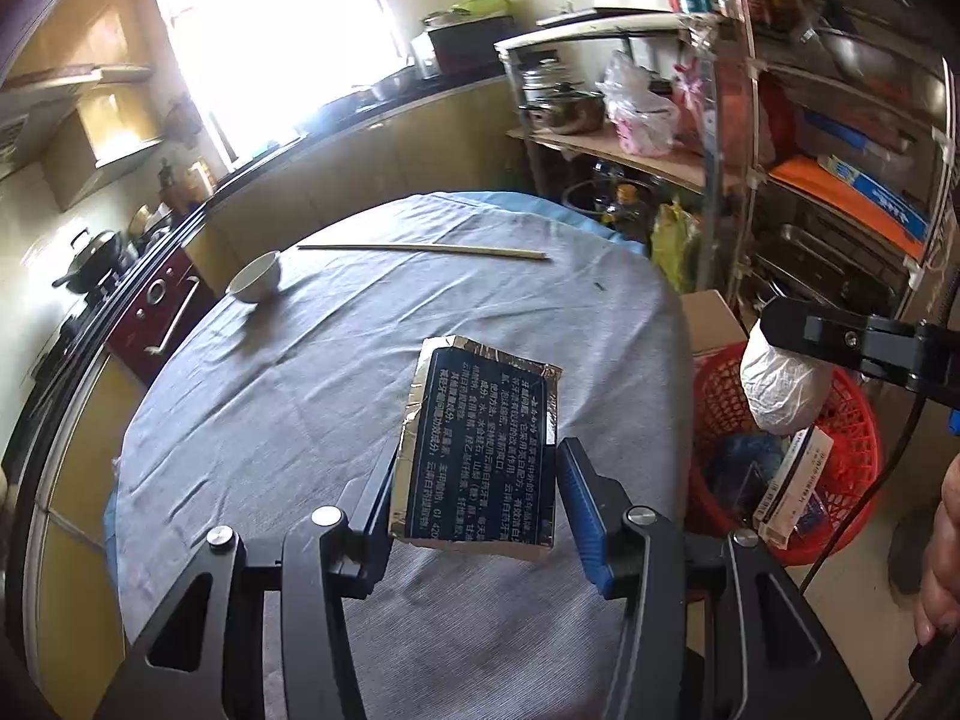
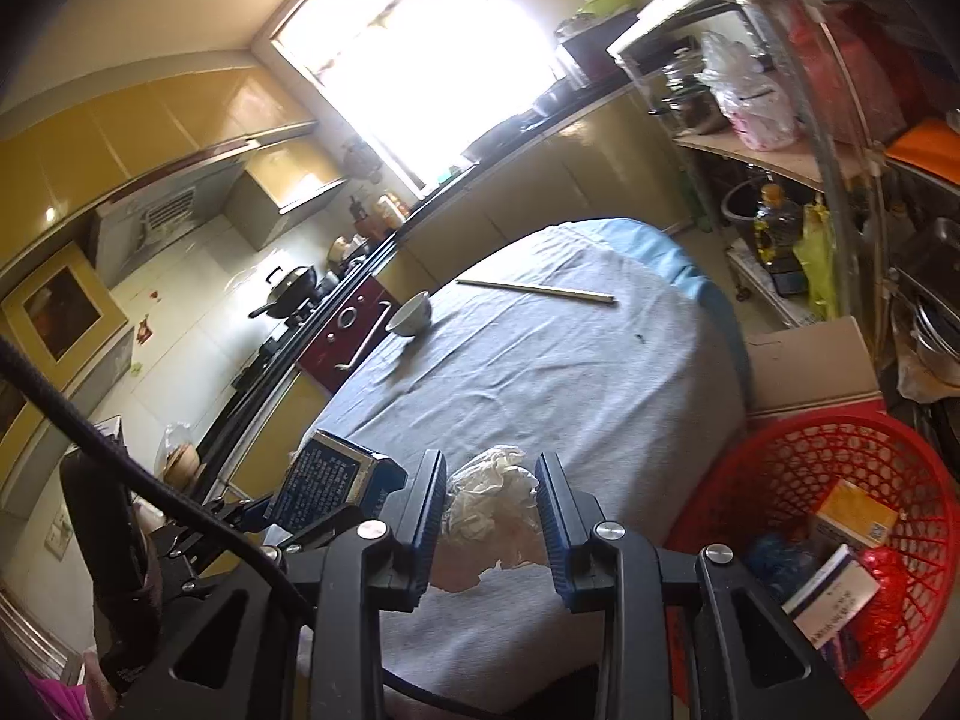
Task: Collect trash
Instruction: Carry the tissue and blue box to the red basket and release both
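Your left tool [image 1: 477,468] is clamped on one flattened carton [image 1: 480,450], dark blue with white print and a silvery foil lining showing at its torn edges; its blue ribbed pads press the two long sides and the carton hangs clear above the counter [image 1: 372,360]. Your right tool [image 2: 491,504] is closed on one crumpled wad of white tissue [image 2: 495,495], soft and creased, squeezed between the same ribbed blue pads; in the left wrist view that wad hangs over the red basket [image 1: 852,462]

The counter is round and draped in a wrinkled grey cloth over a pale blue one. On it you have one small white bowl [image 1: 255,279], smooth and glazed, near the far left edge, and thin wooden chopsticks [image 1: 420,249] lying flat together beyond it, well apart from both tools

The red basket is round plastic lattice, on the floor just beside the counter's right edge. Inside you can see one yellow box [image 2: 855,519], one white box with printed text [image 2: 834,600], something crinkly and blue [image 2: 774,552], and red crinkled wrapping [image 2: 888,588]. A brown cardboard box [image 2: 810,360] stands behind the basket
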A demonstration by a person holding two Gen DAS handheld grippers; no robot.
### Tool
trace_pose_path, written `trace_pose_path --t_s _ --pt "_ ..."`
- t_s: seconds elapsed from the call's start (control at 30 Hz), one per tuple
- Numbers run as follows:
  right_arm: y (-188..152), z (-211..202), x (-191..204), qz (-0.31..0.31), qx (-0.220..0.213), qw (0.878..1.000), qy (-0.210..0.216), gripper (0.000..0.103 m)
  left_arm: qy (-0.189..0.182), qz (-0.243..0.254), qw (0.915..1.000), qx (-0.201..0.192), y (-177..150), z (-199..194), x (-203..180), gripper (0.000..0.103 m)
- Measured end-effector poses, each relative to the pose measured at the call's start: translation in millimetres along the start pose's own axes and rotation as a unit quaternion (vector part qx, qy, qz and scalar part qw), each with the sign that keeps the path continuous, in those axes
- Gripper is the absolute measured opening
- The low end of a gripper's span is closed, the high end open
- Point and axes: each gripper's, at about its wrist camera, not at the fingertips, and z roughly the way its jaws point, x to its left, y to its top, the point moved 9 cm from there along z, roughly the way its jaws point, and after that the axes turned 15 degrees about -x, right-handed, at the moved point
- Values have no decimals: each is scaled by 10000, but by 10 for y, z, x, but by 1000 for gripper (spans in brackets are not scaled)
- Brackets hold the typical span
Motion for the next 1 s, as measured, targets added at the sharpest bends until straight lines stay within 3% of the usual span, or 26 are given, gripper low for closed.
trace_pose_path --t_s 0.47,1.0 --pt "224 -166 -656 436 -301 9977 -434 33 -507 596 9969 46 147 238 -664 52" --pt "277 -515 -1162 782 -524 9922 -817 33 -862 1012 9911 8 207 228 -1168 52"
